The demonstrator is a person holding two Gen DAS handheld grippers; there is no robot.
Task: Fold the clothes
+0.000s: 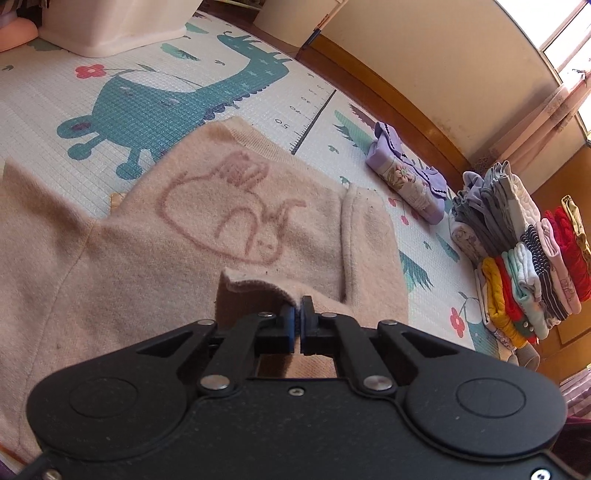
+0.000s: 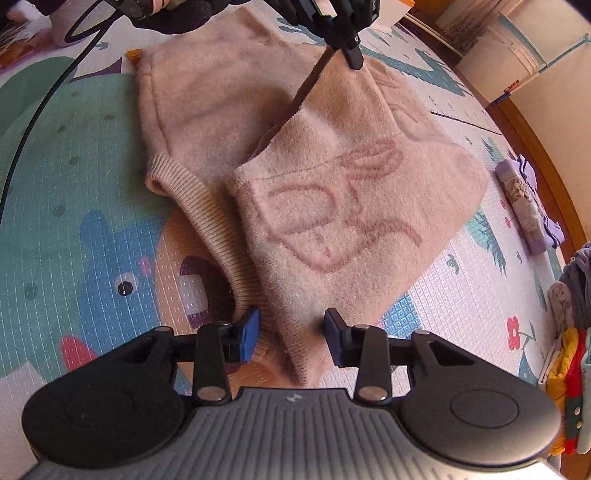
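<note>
A pale pink knit sweater [image 2: 332,206] with a darker pink outline drawing lies on the patterned play mat [image 2: 74,229]. One part is folded over the body, ribbed hem [image 2: 207,206] showing at the left. My left gripper [image 1: 297,314] is shut on a fold of the sweater [image 1: 207,221] and lifts that edge; in the right wrist view the left gripper [image 2: 349,55] pinches the far edge from above. My right gripper [image 2: 291,332] stands open just over the near edge of the sweater, cloth below its blue pads [image 2: 248,334], nothing pinched.
A folded purple garment [image 1: 406,177] lies on the mat [image 1: 229,66] near the wooden skirting. A row of several folded clothes [image 1: 524,266] stands at the right. A pale plastic bin [image 1: 110,26] sits at the far edge. A black cable [image 2: 33,122] curves over the mat at left.
</note>
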